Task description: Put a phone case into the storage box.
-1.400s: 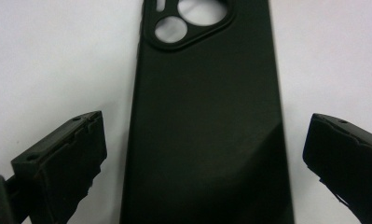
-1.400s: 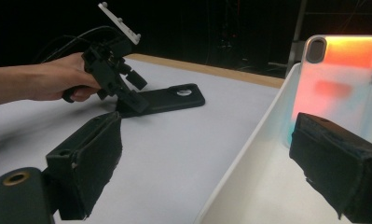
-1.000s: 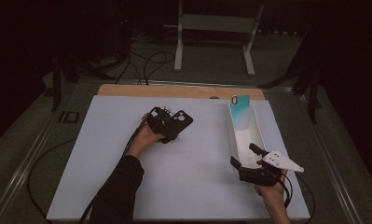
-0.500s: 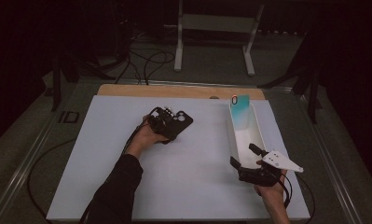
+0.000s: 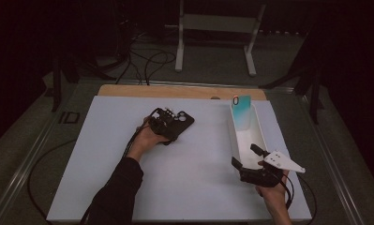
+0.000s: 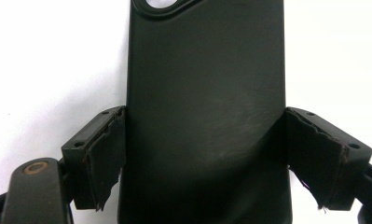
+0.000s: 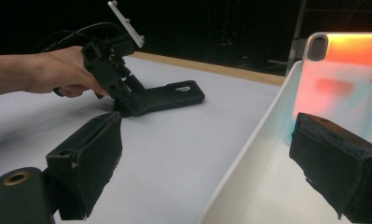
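The left gripper [image 6: 204, 163] is set around a black phone case [image 6: 204, 93], and its jaws have just been closing in on it. In the left gripper view the case lies flat between the two pads [image 6: 106, 154], its edges right at them; whether the pads already press cannot be told for certain, though the case appears pinched at both sides. The camera cut-out of the case points away from the gripper, ahead of the jaws.

Seen from the high view, the left gripper [image 5: 163, 124] and the black phone case [image 5: 177, 123] rest on the white table [image 5: 105, 154]. Well off to one side, the right gripper [image 5: 249, 157] is held with its jaws wide apart and nothing between them, straddling the near wall of a white tray [image 5: 236, 140]. At the tray's far end a teal and orange phone case [image 5: 242, 110] is propped upright.

The grasp is judged to be the step in hand. Next, a firm closing on the case is called for, then a lift and a carry towards the tray, kept level so the case is not dragged.
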